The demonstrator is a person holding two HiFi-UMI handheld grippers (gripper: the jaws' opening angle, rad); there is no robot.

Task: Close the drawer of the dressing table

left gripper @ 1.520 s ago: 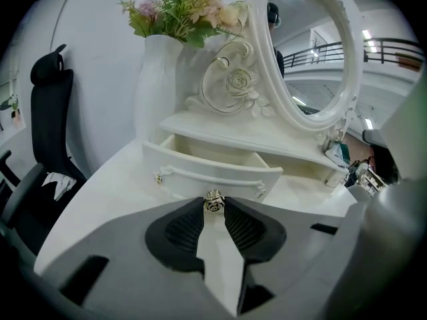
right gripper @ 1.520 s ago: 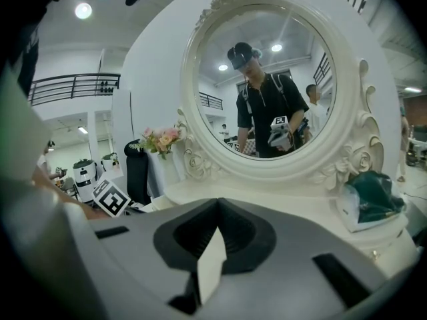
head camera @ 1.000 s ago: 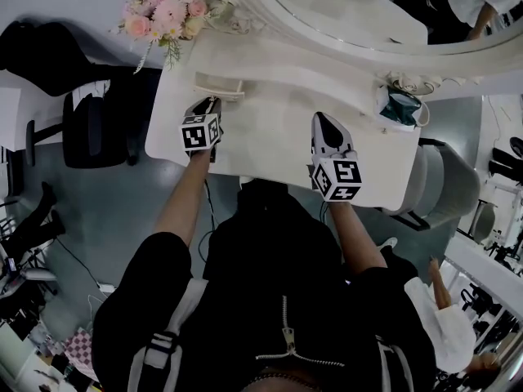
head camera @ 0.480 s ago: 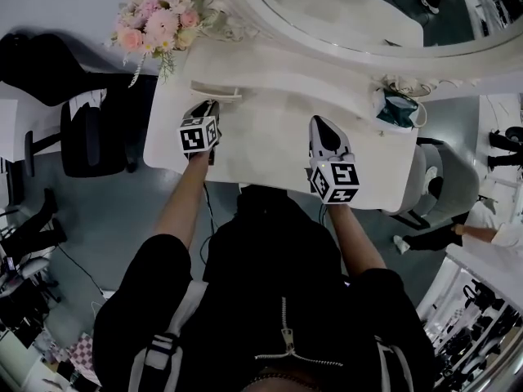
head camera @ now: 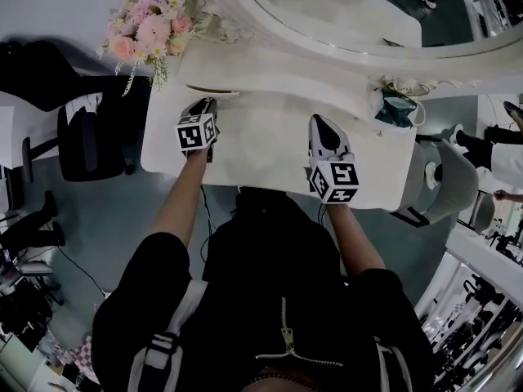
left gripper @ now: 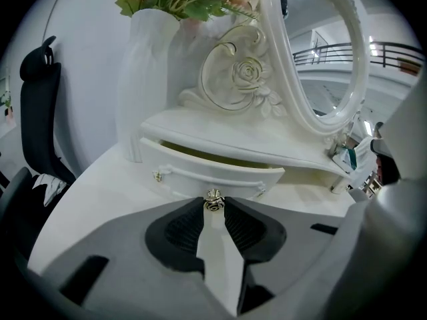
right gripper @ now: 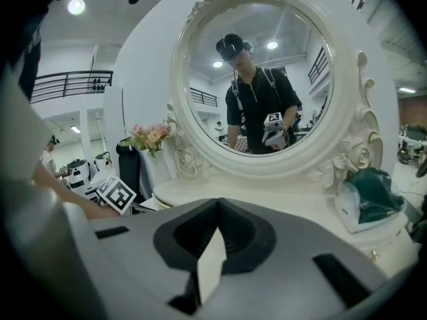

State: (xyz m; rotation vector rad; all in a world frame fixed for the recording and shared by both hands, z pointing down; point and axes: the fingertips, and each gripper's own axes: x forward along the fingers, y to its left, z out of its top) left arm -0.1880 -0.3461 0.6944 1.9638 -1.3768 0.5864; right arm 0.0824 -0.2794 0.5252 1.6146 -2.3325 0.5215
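A white dressing table point(head camera: 270, 149) with a carved oval white-framed mirror point(head camera: 343, 11) fills the upper part of the head view, and the person stands at its front edge with a tool in each hand. The shallow white drawer point(left gripper: 200, 172) with a curved front sits under the raised shelf at the left of the table. It is pulled partly out, so a strip of its pale yellowish inside shows between the drawer front and the shelf above. The left tool point(left gripper: 213, 207) points down at the drawer front. Its dark ribbed jaws are drawn in on the small round gold metal knob point(left gripper: 213, 201) at the middle of the front, pinching it at their very tips. In the head view this tool point(head camera: 206, 104) sits just in front of the drawer point(head camera: 208, 91). The right tool point(head camera: 320, 121) hovers over the bare middle of the table, well apart from the drawer. In its own view its jaws point(right gripper: 217, 231) meet at the tips with nothing between them. A bunch of pink and cream flowers point(head camera: 155, 27) in a tall white vase point(left gripper: 150, 79) stands at the table's back left corner. A teal and white soft pack point(right gripper: 367, 202) lies at the right end near the mirror's base. A black office chair point(head camera: 86, 133) stands on the grey floor to the left of the table.
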